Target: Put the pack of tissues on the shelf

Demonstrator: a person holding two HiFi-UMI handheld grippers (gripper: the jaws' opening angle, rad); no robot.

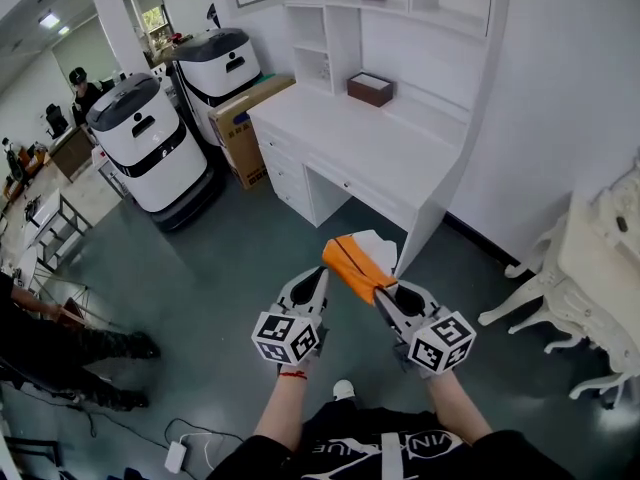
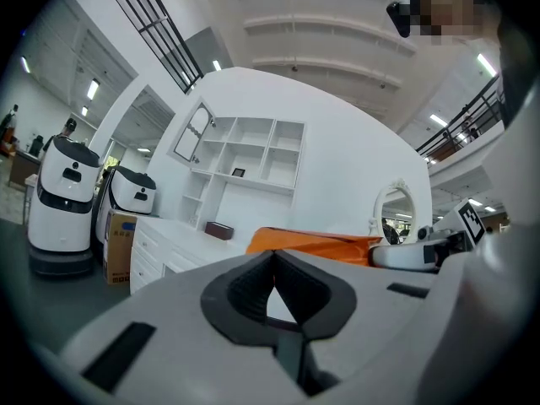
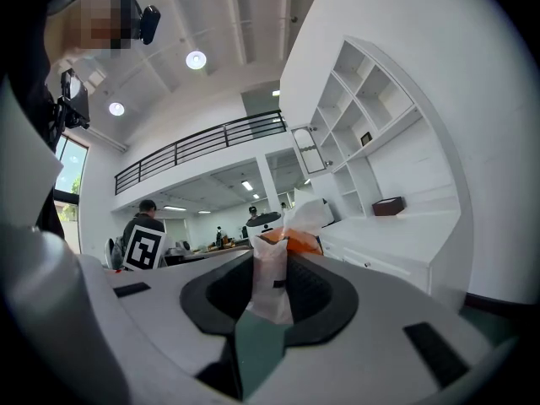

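Right gripper (image 3: 268,264): jaws closed partway on the pack of tissues (image 1: 355,266), pads pinching its thin white end; it points level toward the desk (image 1: 345,133).
Left gripper (image 2: 274,256): jaw tips brought together with nothing between them; it is held just beside the right gripper.
Pack of tissues: orange, held in the air over the dark floor (image 1: 230,258), short of the desk's near corner. It sticks out forward and leftward from the right jaws, just past the left gripper's tips.
Shelf (image 1: 335,28): white open compartments above the desk's back edge; the pack is well apart from them.
Desk top: a brown box (image 1: 370,89) near the back edge.
Floor at left: two white-and-black service robots (image 1: 150,143); a cardboard box (image 1: 240,128) at the desk's left end.
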